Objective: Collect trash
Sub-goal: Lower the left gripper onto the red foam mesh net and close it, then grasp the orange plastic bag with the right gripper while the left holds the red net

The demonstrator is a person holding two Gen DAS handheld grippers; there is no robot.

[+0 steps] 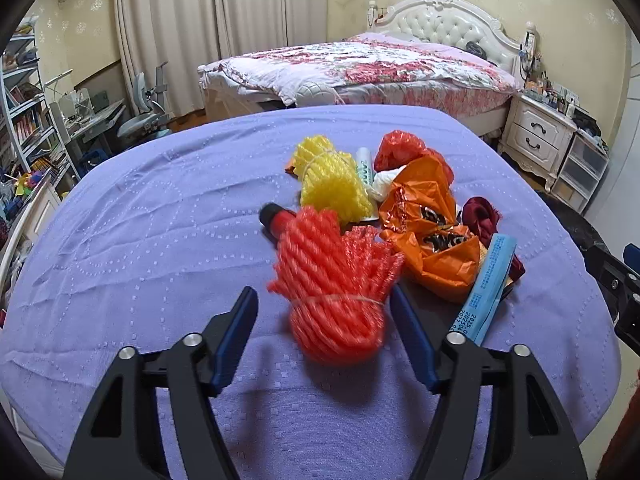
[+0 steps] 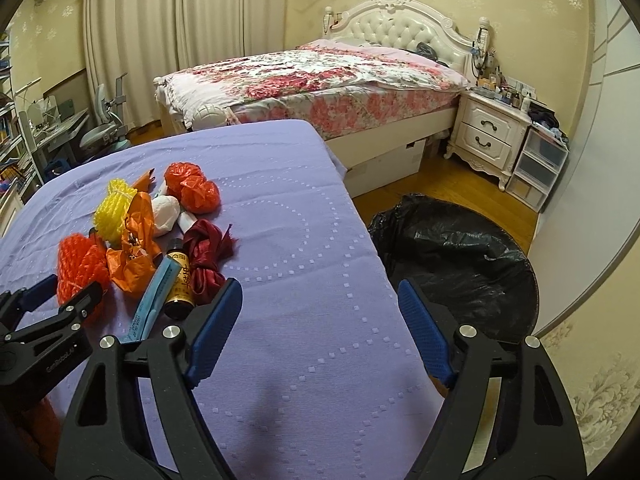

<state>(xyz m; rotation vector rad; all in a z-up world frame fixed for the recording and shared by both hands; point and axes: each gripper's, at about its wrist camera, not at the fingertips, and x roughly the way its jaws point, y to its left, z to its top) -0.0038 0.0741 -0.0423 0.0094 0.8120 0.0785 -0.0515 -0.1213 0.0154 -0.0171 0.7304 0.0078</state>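
Lilac quilted cloth covers the surface (image 1: pixel 140 220), with a floral-quilted bed (image 1: pixel 360 68) behind it. Crumpled wrappers and nets lie heaped on the surface's far right part. Nearest the left tool (image 1: pixel 322 320) is a red foam-net bundle (image 1: pixel 336 280); it sits between the parted fingers, touching the right one, a gap on the left, its long axis running away along them, so it is not yet clamped. The right tool (image 2: pixel 320 312) hangs apart and empty over bare cloth, nearer the black-lined round bin (image 2: pixel 460 256) on the floor beside the surface.
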